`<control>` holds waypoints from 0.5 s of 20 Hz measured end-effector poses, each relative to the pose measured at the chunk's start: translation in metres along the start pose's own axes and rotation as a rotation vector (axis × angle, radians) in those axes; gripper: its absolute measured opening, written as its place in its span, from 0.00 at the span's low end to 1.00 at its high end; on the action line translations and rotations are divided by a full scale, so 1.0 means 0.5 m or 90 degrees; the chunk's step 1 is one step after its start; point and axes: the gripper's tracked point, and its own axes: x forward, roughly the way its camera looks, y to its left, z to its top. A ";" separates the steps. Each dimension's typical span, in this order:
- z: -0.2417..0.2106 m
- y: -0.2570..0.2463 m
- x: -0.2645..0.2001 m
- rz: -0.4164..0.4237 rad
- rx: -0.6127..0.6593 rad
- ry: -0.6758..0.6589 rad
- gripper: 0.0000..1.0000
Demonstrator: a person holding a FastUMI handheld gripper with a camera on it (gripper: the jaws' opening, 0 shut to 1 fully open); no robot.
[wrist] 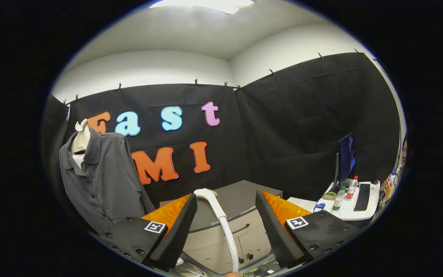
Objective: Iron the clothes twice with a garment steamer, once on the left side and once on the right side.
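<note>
Gripper [225, 215] fingers spread wide, nothing pinched; neither finger touches anything. It points level into the booth, tipped slightly up, since wall and ceiling take most of the view. Each finger body carries a square marker tag on top.

Garment steamer head [205, 193] rises between the fingers, nearer the left one, apart from both. Its white handle and hose [229, 234] curve down from the head toward the bottom of the view, passing through the gap between the fingers. A small bit of something pale orange shows at the very bottom by the hose end; cannot tell what it is.

Grey polo shirt [102, 177] hangs on a white dress form [81, 140] well off to the left of the left finger, up against the black booth wall. Collar open, placket buttons visible, short sleeve hanging on the near side. Steamer head well apart from the shirt.

Beyond the fingers sits a grey cabinet-like machine [240, 215] with drawer fronts and a dark flat top; the steamer head stands in front of it. Cables lie on the floor below it.

Far right, past the right finger: a white desk [350, 213] with a monitor [345, 157], black keyboard [362, 197], two bottles [345, 194]. A person's hand [387, 186] at the desk's far edge.
</note>
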 end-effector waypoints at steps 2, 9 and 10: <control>-0.002 0.001 0.004 0.003 0.000 0.004 0.98; -0.022 0.002 0.017 0.013 0.000 0.021 0.98; -0.023 0.002 0.019 0.016 0.001 0.022 0.98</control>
